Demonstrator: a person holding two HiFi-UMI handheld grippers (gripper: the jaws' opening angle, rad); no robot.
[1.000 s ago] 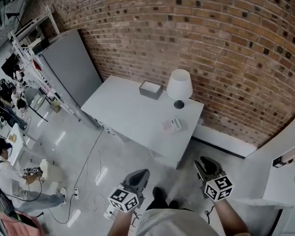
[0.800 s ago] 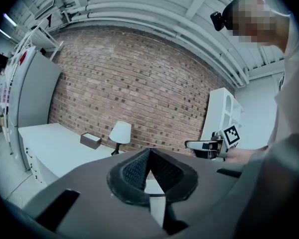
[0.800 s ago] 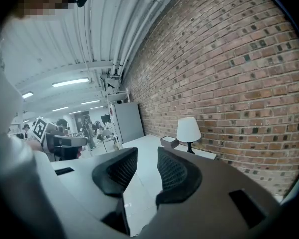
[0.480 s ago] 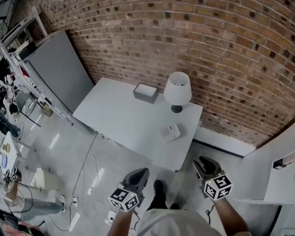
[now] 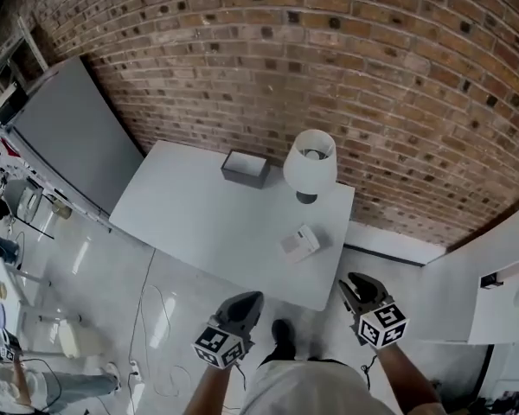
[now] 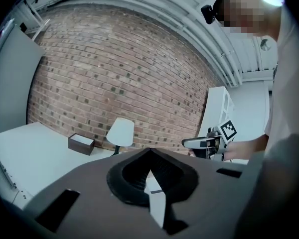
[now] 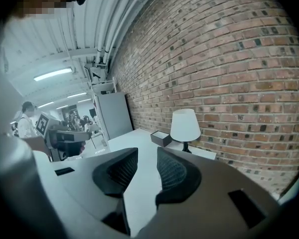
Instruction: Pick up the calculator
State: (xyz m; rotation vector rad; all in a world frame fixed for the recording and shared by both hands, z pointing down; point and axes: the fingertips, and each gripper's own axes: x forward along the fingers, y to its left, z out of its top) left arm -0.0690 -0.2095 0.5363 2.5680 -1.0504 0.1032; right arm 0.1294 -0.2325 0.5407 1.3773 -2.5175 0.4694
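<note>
The calculator, small and white, lies near the right front corner of the white table. Both grippers hang over the floor short of the table's front edge, apart from it. My left gripper is shut, its tips meeting in a point, with nothing held. My right gripper is open and its jaws are closing, with nothing between them. It points toward the table's right end. In both gripper views the jaws hide the calculator.
A white lamp and a dark open box stand at the table's back by the brick wall. A grey cabinet is at the left and a white shelf unit at the right. Cables lie on the floor.
The person has stepped toward the table, which now lies closer and more central in the head view. Both grippers came forward with the person and are nearer its front edge.
</note>
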